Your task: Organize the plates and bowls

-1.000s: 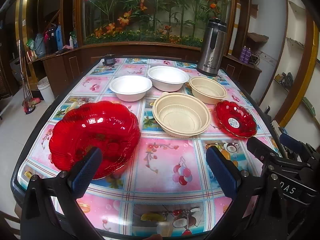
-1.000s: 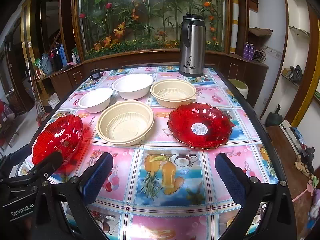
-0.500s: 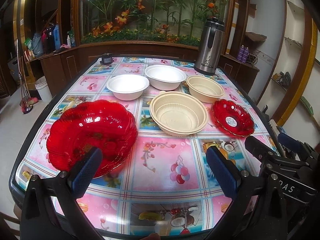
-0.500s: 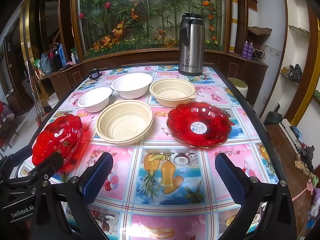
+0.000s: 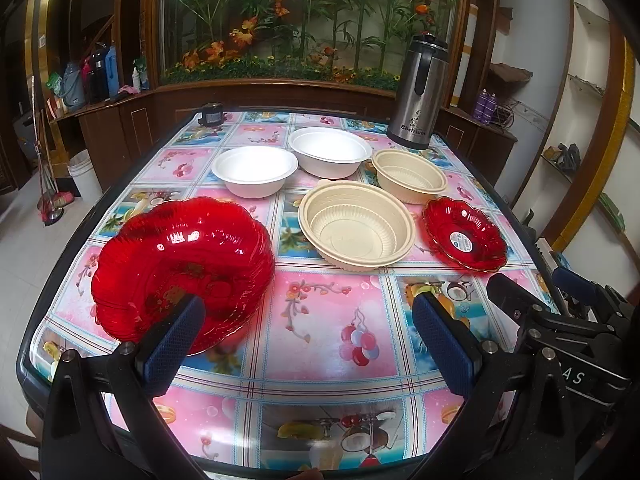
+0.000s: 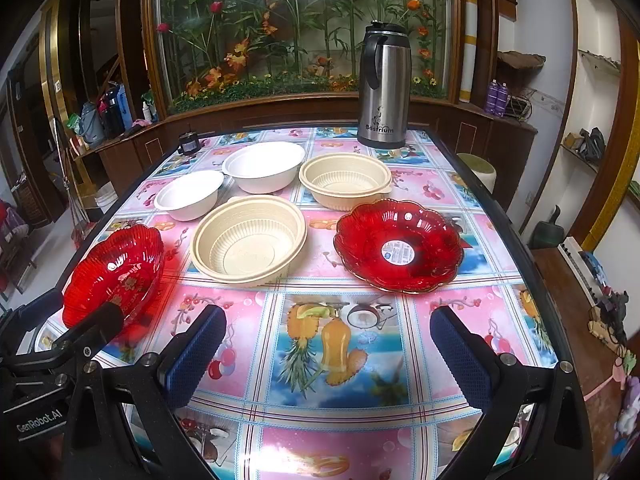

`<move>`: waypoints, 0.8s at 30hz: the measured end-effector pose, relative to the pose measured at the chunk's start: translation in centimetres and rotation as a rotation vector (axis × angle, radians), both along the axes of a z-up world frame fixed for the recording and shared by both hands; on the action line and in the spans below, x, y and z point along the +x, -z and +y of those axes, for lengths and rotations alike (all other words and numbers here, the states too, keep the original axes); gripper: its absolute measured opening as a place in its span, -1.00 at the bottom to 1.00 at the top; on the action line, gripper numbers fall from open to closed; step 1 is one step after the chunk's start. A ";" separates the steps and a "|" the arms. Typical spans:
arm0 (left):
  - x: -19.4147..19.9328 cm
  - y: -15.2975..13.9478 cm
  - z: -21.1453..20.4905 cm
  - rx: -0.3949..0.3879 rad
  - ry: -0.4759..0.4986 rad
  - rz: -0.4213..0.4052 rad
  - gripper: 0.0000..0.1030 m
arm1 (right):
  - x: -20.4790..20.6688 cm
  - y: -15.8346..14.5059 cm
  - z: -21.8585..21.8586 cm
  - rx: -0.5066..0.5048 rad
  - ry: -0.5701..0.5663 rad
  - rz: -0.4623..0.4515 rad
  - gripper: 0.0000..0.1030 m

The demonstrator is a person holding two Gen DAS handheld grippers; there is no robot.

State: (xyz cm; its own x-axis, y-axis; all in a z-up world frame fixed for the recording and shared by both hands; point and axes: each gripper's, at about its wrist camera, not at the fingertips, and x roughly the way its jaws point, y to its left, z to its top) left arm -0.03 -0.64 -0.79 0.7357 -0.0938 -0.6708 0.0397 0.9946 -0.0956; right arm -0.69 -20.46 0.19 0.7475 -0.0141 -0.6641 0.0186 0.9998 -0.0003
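A stack of red scalloped plates (image 5: 184, 256) (image 6: 114, 270) sits at the table's near left. A single red plate (image 5: 464, 234) (image 6: 398, 246) with a round sticker lies to the right. Between them stands a big beige ribbed bowl (image 5: 356, 226) (image 6: 250, 238); a smaller beige bowl (image 5: 410, 176) (image 6: 344, 180) and two white bowls (image 5: 255, 170) (image 5: 330, 152) (image 6: 190, 196) (image 6: 264, 166) stand behind. My left gripper (image 5: 308, 338) hangs open over the near edge, its left finger in front of the red stack. My right gripper (image 6: 328, 356) is open, short of the single red plate.
A steel thermos jug (image 5: 420, 92) (image 6: 382, 84) stands at the far right of the table (image 5: 332, 320). A small dark jar (image 5: 211, 114) sits at the far left edge. A wooden planter ledge with flowers runs behind. Shelves line the right wall.
Both views have shifted only slightly. The left gripper has drifted a little back and up, so the dishes sit marginally lower in its view. Nothing on the table has moved.
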 end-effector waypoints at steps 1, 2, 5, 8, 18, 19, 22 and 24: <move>0.0 0.0 0.0 -0.001 0.000 -0.001 1.00 | 0.0 0.0 0.0 0.000 0.000 -0.001 1.00; 0.0 -0.1 0.0 0.001 0.001 0.001 1.00 | 0.1 0.0 0.0 0.000 0.000 0.000 1.00; 0.0 -0.1 0.1 0.000 0.002 0.002 1.00 | 0.1 -0.1 0.0 0.000 -0.001 -0.001 1.00; 0.0 -0.1 0.1 -0.001 0.003 0.003 1.00 | 0.1 -0.1 0.0 0.001 -0.003 0.001 1.00; 0.0 -0.1 0.0 0.000 0.010 0.006 1.00 | 0.2 -0.1 0.0 0.001 -0.004 0.001 1.00; 0.0 -0.1 0.0 -0.001 0.010 0.006 1.00 | 0.2 -0.1 0.0 0.002 -0.004 0.001 1.00; 0.0 0.0 -0.2 -0.001 0.013 0.007 1.00 | 0.1 -0.1 0.0 0.002 -0.004 0.001 1.00; 0.0 0.0 -0.2 -0.002 0.013 0.007 1.00 | 0.1 -0.1 0.1 0.002 -0.004 0.001 1.00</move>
